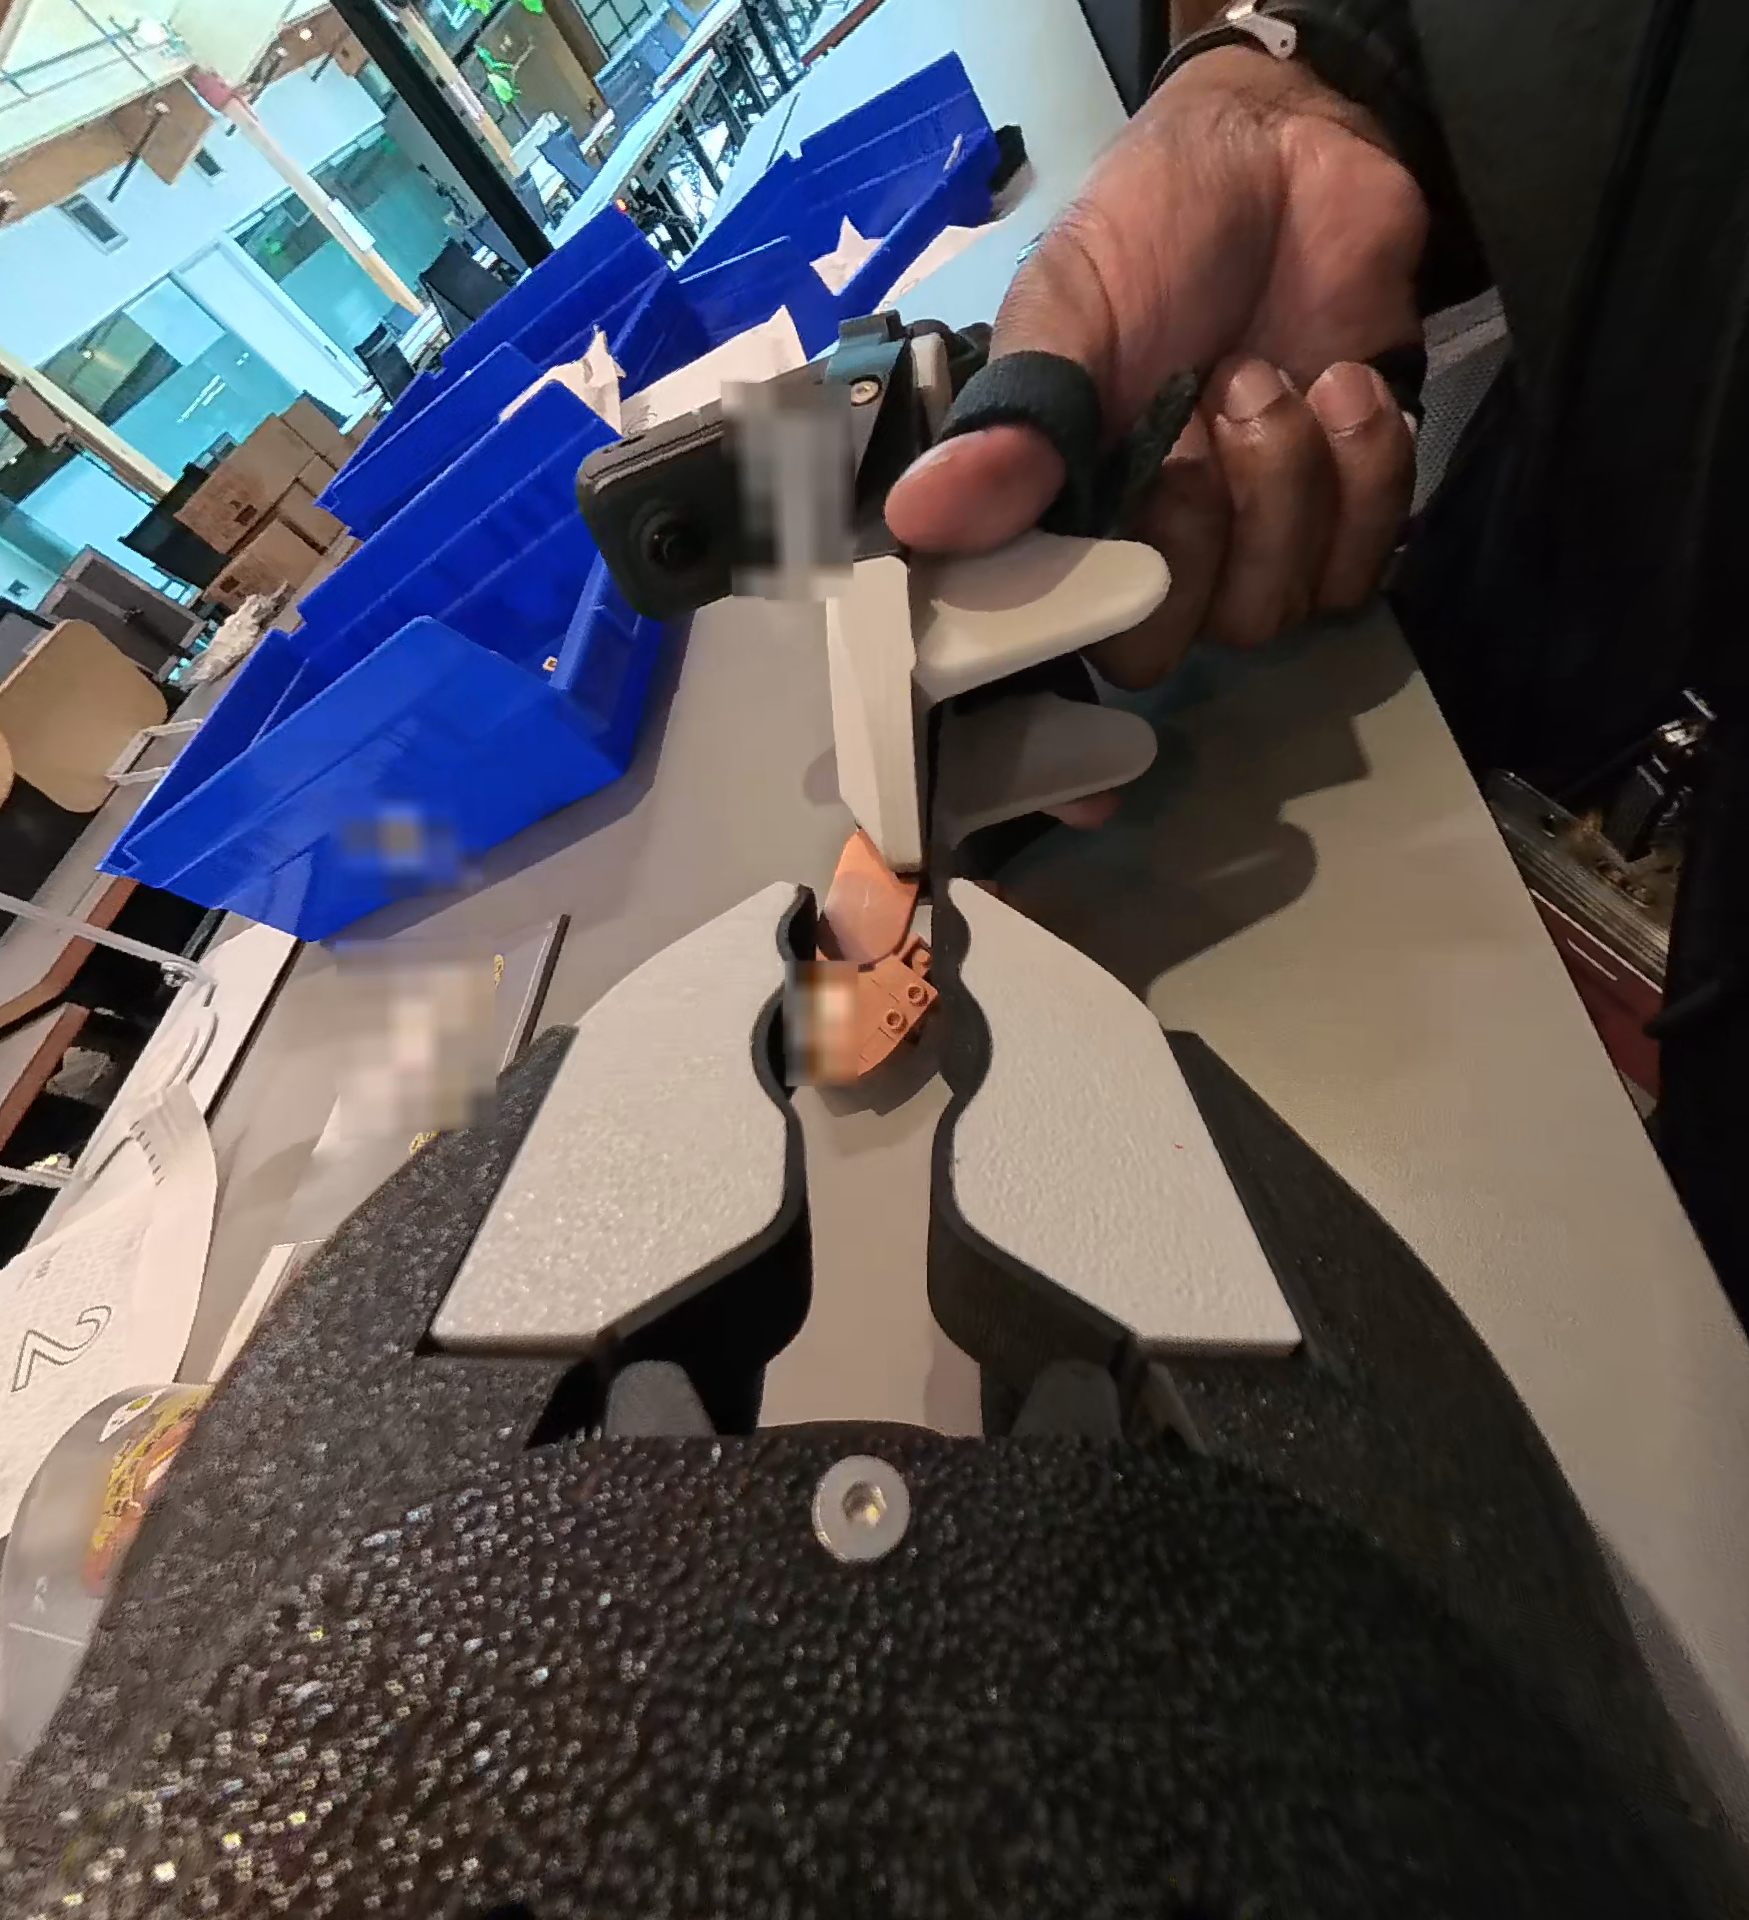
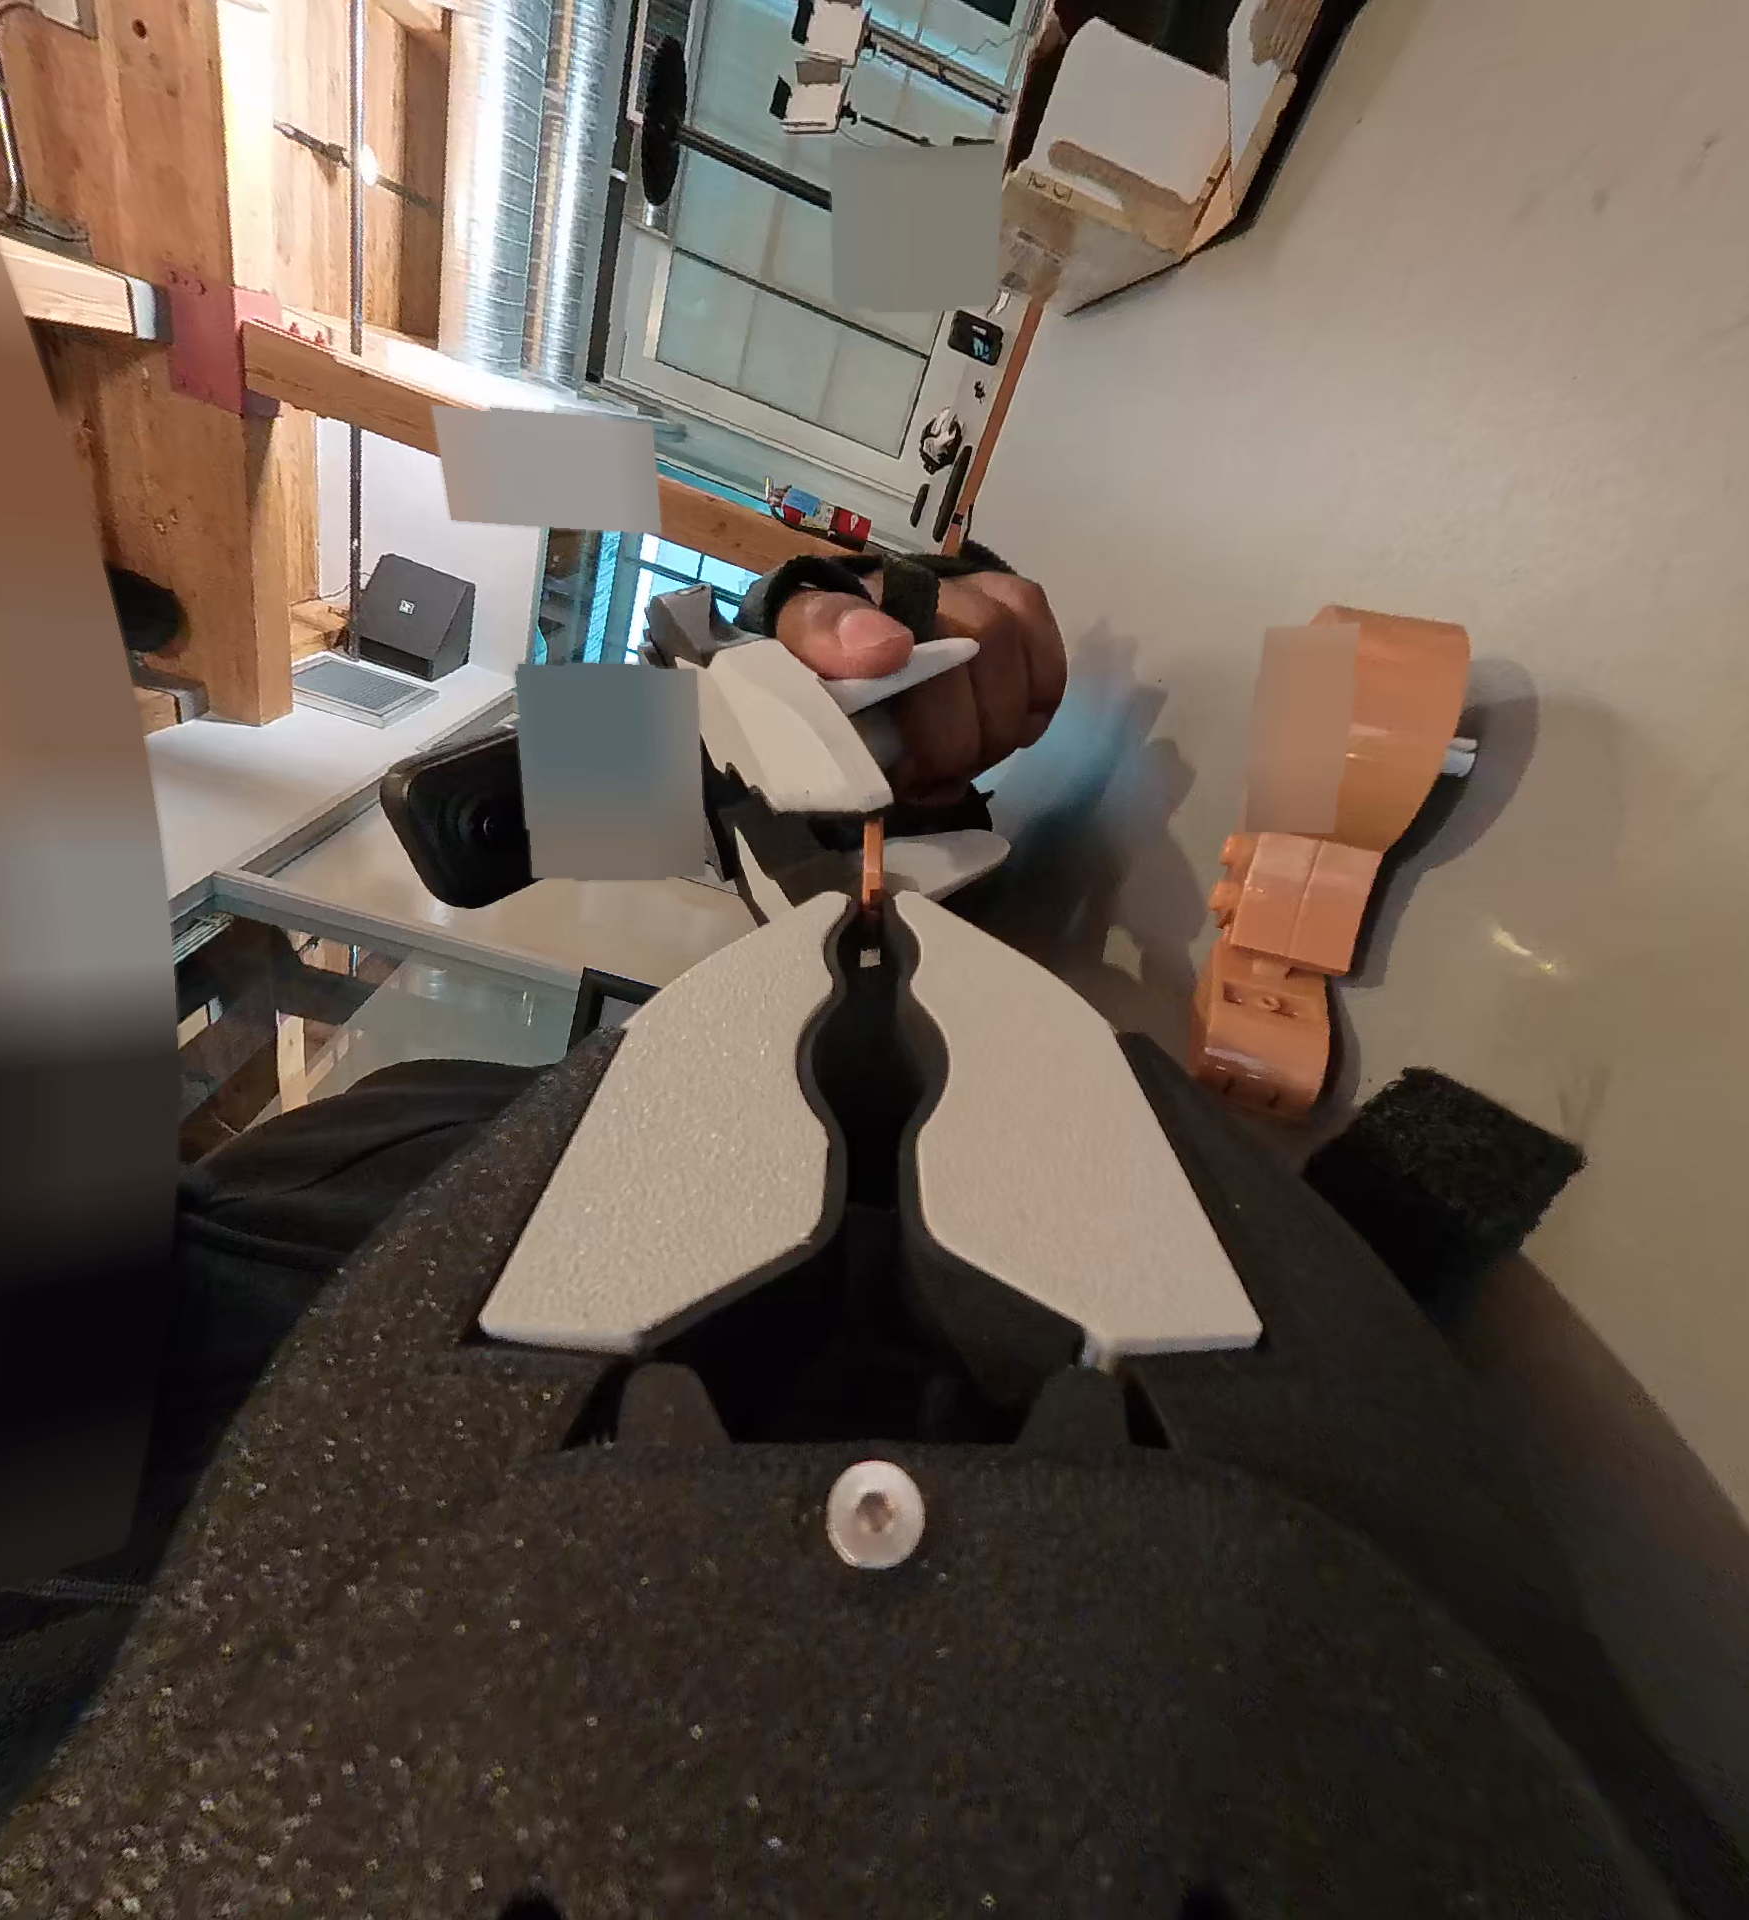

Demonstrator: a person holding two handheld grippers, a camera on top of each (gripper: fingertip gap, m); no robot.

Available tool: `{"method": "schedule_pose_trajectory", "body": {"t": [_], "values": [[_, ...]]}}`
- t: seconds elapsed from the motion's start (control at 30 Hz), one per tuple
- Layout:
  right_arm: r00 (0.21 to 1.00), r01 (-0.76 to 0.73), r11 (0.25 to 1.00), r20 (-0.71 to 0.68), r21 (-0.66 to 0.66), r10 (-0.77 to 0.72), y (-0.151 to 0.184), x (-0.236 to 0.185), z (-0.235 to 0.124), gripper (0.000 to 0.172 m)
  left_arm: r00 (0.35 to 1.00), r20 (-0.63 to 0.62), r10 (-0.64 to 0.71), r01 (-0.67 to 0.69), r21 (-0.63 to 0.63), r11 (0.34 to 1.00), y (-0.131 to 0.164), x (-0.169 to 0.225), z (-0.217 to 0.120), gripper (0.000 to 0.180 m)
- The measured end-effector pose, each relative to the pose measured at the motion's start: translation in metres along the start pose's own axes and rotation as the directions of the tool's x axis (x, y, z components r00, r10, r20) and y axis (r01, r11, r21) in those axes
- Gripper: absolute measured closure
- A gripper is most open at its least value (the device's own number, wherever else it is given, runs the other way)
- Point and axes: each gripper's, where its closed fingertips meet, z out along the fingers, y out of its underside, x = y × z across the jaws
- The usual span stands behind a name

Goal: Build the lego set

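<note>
Left claw (image 1: 870,909): grey fingers set narrowly apart, with a small brown brick piece (image 1: 865,930) standing between them. Studded corner of the piece against the right-hand pad; opposite side covered by a blurred patch. Contact there not visible, so a true grip cannot be confirmed.

Right claw (image 2: 870,906): tips closed onto the thin edge of the same brown brick piece, pads pressed against both faces. Seen from the left wrist view, entering from above, pinching the curved upper plate of the piece. Piece clear of the grey table (image 1: 1369,1039), suspended between the two claws.

Right hand (image 1: 1213,312): wrapped around the right claw's handle, a black strap across the thumb. Left hand (image 2: 963,665): likewise on the left claw's handle, thumb on the grey lever.

Just beside the right claw, on the table: a black foam block (image 2: 1441,1153). Near it, a larger brown brick build (image 2: 1306,883), lying on the table, partly blurred.

Left of the left claw: printed paper sheets (image 1: 70,1351) at the table edge. Farther back: a row of blue bins (image 1: 413,758), some holding white paper. Beyond, cardboard boxes (image 1: 257,499) and windows.
</note>
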Motion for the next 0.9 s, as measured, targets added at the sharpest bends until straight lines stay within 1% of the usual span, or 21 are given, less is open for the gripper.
{"method": "schedule_pose_trajectory", "body": {"t": [0.1, 0.2, 0.27, 0.33, 0.4, 0.47, 0.53, 0.6, 0.73, 0.83, 0.9], "values": [[0.999, 0.042, 0.999, -0.012, -0.006, -0.042, -0.001, 0.000, 0.000, 0.168, 1.000, -0.021, -0.002, 0.002, 0.000, 1.000, 0.000, 0.000, -0.001, 0.164], [0.989, 0.135, 0.990, -0.057, -0.029, -0.136, -0.002, 0.001, -0.003, 0.166, 0.999, -0.029, -0.017, 0.018, 0.008, 1.000, 0.001, -0.001, 0.000, 0.164], [0.978, 0.191, 0.981, -0.083, -0.033, -0.193, -0.002, 0.001, -0.006, 0.161, 0.999, -0.018, -0.038, 0.038, -0.004, 0.999, 0.005, -0.004, 0.000, 0.165], [0.959, 0.254, 0.967, -0.123, -0.036, -0.256, -0.004, 0.002, -0.010, 0.156, 0.998, -0.004, -0.056, 0.056, -0.013, 0.998, 0.008, -0.008, -0.002, 0.165], [0.920, 0.336, 0.940, -0.193, -0.055, -0.340, -0.007, 0.006, -0.016, 0.154, 0.998, 0.008, -0.065, 0.065, -0.029, 0.997, 0.013, -0.011, -0.004, 0.165], [0.843, 0.435, 0.892, -0.293, -0.121, -0.451, -0.009, 0.015, -0.021, 0.148, 0.998, 0.009, -0.065, 0.066, -0.051, 0.997, 0.019, -0.011, -0.005, 0.164], [0.724, 0.523, 0.823, -0.393, -0.222, -0.567, -0.012, 0.027, -0.027, 0.142, 0.998, 0.008, -0.064, 0.064, -0.064, 0.996, 0.022, -0.011, -0.005, 0.164], [0.627, 0.558, 0.764, -0.439, -0.324, -0.644, -0.011, 0.036, -0.029, 0.137, 0.998, 0.010, -0.064, 0.065, -0.074, 0.995, 0.024, -0.011, -0.005, 0.164], [0.483, 0.572, 0.652, -0.438, -0.498, -0.758, -0.002, 0.051, -0.026, 0.126, 0.998, 0.015, -0.059, 0.060, -0.103, 0.993, 0.029, -0.011, -0.005, 0.164], [0.367, 0.569, 0.562, -0.427, -0.601, -0.827, -0.001, 0.061, -0.028, 0.126, 0.998, 0.015, -0.062, 0.063, -0.112, 0.992, 0.031, -0.011, -0.005, 0.164], [0.322, 0.565, 0.526, -0.417, -0.636, -0.850, -0.003, 0.065, -0.030, 0.129, 0.998, 0.007, -0.060, 0.060, -0.114, 0.992, 0.032, -0.010, -0.006, 0.164]]}}
